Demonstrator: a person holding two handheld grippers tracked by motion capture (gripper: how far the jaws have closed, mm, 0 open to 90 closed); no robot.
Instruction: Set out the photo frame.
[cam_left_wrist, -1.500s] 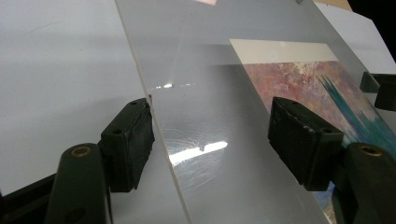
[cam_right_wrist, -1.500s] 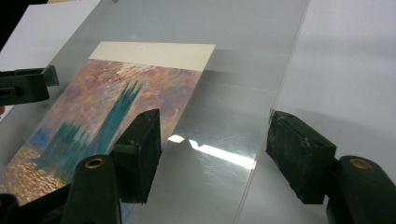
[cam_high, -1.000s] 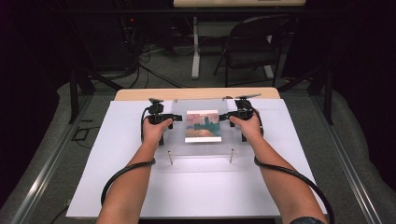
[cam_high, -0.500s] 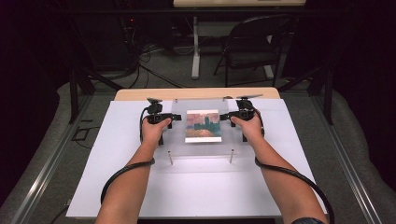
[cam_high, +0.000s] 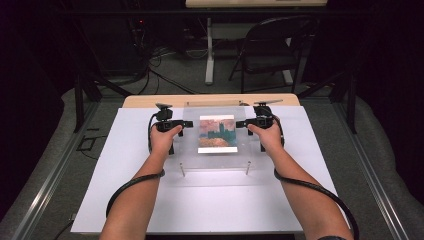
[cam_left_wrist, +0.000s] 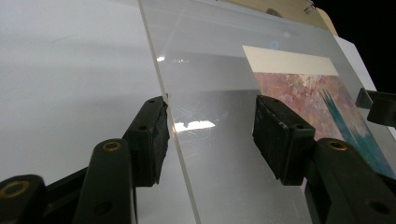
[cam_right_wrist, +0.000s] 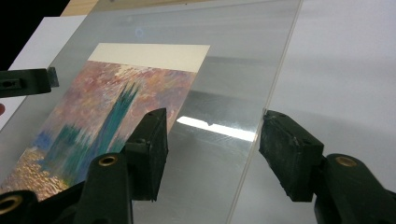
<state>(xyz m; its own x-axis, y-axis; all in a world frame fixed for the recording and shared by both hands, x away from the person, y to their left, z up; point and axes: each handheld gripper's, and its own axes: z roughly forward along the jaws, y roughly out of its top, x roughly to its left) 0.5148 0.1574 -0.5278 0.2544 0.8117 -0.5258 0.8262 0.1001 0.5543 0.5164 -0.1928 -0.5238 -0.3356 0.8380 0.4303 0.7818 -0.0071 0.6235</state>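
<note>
1. High view: a clear acrylic sheet (cam_high: 212, 137) lies over a painted print (cam_high: 217, 133) in the middle of the white table (cam_high: 125, 175), raised on short metal posts (cam_high: 182, 170). The left gripper (cam_high: 184, 123) and the right gripper (cam_high: 241, 123) come at it from opposite side edges, which looks like the way to lift the sheet level without tipping it. The sheet and whatever lies beneath the print act as a flat holder (the only thing inside is the print).

2. Left gripper view: the left gripper (cam_left_wrist: 210, 123) straddles the sheet's edge (cam_left_wrist: 177, 154). Its jaws have just been closing, with the sheet between them; one pad (cam_left_wrist: 154, 135) sits at the edge, the other pad (cam_left_wrist: 280, 135) hovers above the surface, so nothing is clamped yet.

3. Right gripper view: the right gripper (cam_right_wrist: 212, 140) mirrors this over the opposite edge (cam_right_wrist: 254, 140). Its jaws have been narrowing too, yet stand apart, gripping nothing; the print (cam_right_wrist: 107, 121) lies under the sheet beside its inner pad (cam_right_wrist: 152, 140).
</note>
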